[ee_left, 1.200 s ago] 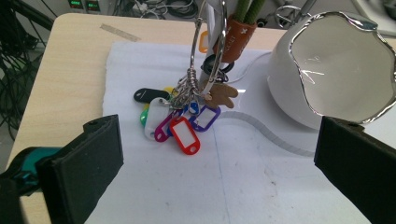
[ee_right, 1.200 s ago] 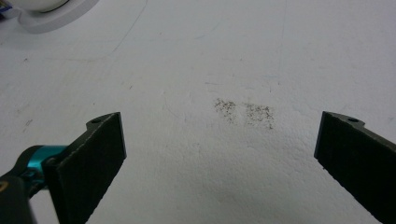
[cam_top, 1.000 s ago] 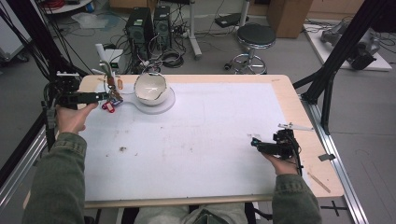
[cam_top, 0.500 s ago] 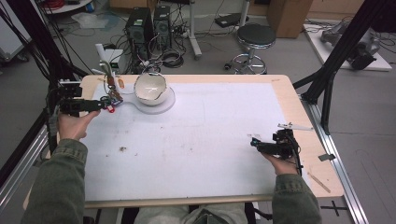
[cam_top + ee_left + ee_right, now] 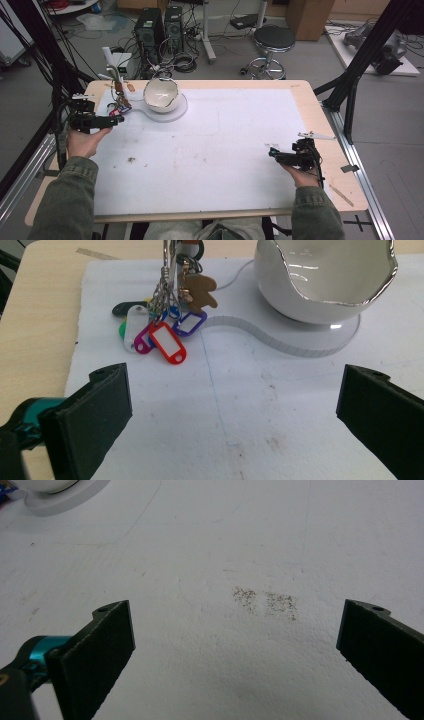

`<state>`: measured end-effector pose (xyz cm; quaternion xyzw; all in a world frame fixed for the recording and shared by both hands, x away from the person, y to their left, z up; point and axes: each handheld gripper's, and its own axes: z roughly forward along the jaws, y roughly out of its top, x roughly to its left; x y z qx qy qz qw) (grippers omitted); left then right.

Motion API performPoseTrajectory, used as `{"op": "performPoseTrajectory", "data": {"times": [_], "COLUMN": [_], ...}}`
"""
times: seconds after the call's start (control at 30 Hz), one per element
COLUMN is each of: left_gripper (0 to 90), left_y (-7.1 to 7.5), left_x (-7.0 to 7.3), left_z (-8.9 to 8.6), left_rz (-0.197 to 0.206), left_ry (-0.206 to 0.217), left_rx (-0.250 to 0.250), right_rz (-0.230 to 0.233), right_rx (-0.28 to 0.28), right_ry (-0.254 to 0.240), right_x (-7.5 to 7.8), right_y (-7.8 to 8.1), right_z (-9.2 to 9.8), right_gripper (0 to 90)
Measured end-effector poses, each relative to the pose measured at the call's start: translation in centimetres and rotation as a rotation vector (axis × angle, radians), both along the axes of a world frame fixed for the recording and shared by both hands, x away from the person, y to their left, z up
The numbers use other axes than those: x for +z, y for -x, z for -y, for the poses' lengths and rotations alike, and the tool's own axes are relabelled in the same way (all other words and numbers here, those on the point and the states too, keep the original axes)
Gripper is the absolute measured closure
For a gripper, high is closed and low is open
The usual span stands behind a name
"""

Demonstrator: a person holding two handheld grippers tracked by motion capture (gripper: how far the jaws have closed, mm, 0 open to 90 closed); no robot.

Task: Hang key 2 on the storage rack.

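Key tags [image 5: 162,337]: light, loose plastic fobs hanging on thin chains, likely swinging and slipping; best pinched by the red tag; left claw [image 5: 227,400] gaping open nearby; right claw [image 5: 235,645] resting open, holding nothing.

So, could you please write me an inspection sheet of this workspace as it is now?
Surface: wooden table under a white foam sheet with small dark marks.
Job's things: bunch of key tags hanging from a small stand, tags touching the sheet; white bowl on a round foam base beside it.
Clutter: strips of tape at the table's right edge.
Grippers: left tool open, short of the key tags, holding nothing; right tool open over bare sheet.
Cables: black cable trailing from the right tool; tangle on the floor beyond the table.
Surroundings: computer towers, stool, black frame posts.
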<state>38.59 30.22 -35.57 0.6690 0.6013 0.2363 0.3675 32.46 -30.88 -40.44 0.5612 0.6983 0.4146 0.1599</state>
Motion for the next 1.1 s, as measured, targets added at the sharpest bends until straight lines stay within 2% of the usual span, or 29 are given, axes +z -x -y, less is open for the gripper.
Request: {"op": "performPoseTrajectory", "data": {"times": [0.1, 0.23, 0.4, 0.53, 0.8, 1.0, 1.1], "left_gripper": [1.7, 1.6, 1.6, 1.7, 1.7, 1.7, 1.6], "left_y": [0.5, 1.5, 2.8, 3.6, 5.0, 5.9, 6.4], "left_x": [-0.3, -0.9, -1.2, -1.5, -3.1, -4.2, -4.3], "left_z": [0.1, 0.6, 0.9, 1.1, 1.0, 0.7, 0.7], "left_rz": [0.009, 0.008, 0.026, 0.036, 0.049, 0.060, 0.074], "left_ry": [-0.009, -0.058, -0.050, -0.080, -0.057, -0.012, -0.022], "left_rx": [-0.001, -0.011, -0.021, -0.021, -0.007, 0.004, 0.011], "right_rz": [0.004, 0.003, -0.001, 0.004, 0.008, 0.008, 0.016], "right_rx": [0.001, -0.001, -0.003, -0.004, -0.006, -0.013, -0.013], "right_ry": [0.003, 0.004, 0.002, 0.007, 0.005, 0.007, 0.011], "right_x": [0.0, 0.0, 0.0, 0.0, 0.1, 0.1, 0.1], "right_y": [0.0, 0.0, 0.0, 0.1, 0.2, 0.4, 0.4], "right_z": [0.0, 0.0, 0.0, 0.1, 0.2, 0.3, 0.2], "right_gripper": [1.0, 1.0, 1.0, 1.0, 1.0, 1.0, 1.0]}}
